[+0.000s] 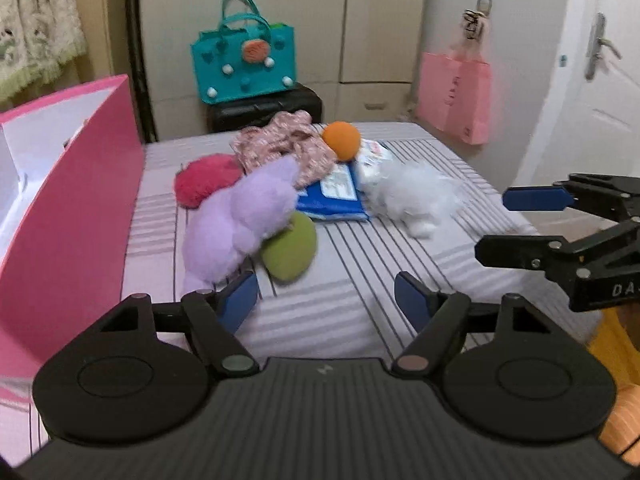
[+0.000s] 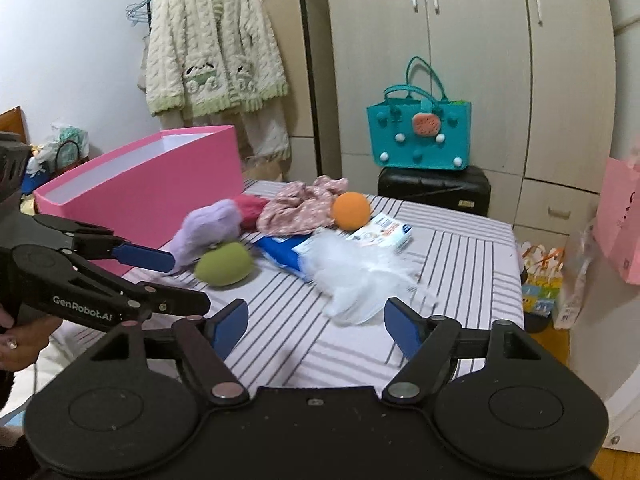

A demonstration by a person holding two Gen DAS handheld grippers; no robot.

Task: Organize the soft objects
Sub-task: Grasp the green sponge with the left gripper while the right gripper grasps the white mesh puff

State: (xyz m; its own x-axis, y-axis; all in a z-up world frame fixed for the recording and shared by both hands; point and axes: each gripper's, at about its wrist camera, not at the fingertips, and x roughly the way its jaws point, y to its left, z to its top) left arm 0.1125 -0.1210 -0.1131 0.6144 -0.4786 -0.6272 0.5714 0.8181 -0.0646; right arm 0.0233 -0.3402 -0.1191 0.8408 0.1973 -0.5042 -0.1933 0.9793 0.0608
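Note:
Soft things lie in a heap on the striped table: a lilac plush, a green ball, a red fluffy ball, an orange ball, a floral cloth, a white fluffy piece and a blue packet. My left gripper is open and empty, just short of the lilac plush and green ball. My right gripper is open and empty, in front of the white fluffy piece. The right gripper also shows in the left wrist view.
A pink open box stands along the table's left side, also in the right wrist view. A teal bag sits on a black case behind the table. A pink paper bag hangs at the right. Wardrobe doors stand behind.

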